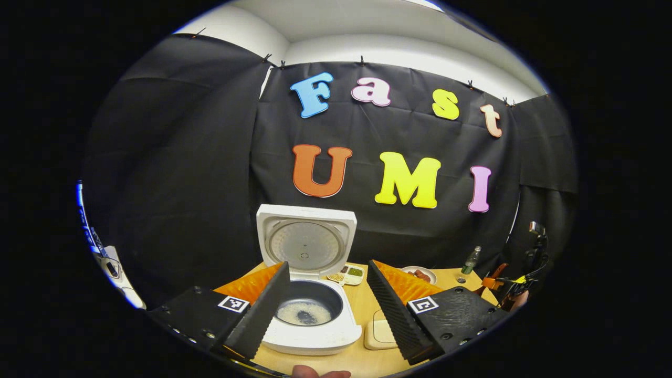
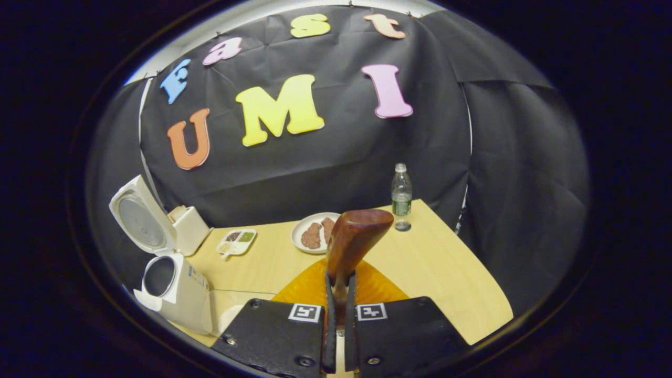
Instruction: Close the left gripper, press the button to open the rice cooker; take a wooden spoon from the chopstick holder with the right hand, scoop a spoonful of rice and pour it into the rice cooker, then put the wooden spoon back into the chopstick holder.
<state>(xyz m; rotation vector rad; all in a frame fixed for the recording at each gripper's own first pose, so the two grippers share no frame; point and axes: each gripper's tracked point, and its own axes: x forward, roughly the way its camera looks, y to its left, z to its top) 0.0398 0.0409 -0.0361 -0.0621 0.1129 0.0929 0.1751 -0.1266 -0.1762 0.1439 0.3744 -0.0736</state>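
The white rice cooker (image 1: 315, 336) stands open with its lid (image 1: 306, 244) raised. A thin layer of rice (image 1: 304, 313) lies in its dark pot. My left gripper (image 1: 328, 266) is open wide just in front of the cooker, one finger on each side of the pot, holding nothing. My right gripper (image 2: 340, 278) is shut on the handle of the wooden spoon (image 2: 357, 236), whose bowl points up and away over the table. From there the cooker (image 2: 176, 294) sits far left, and a white holder (image 2: 190, 228) stands behind it. Whether the spoon carries rice is hidden.
A shallow pale container (image 1: 380, 331) (image 2: 231, 310) lies right of the cooker. Farther back are a sectioned sauce dish (image 2: 237, 241), a plate of meat (image 2: 315, 233) and a water bottle (image 2: 401, 197). The table's right edge (image 2: 472, 273) is near. A person's fingertip (image 1: 320, 373) shows at the bottom.
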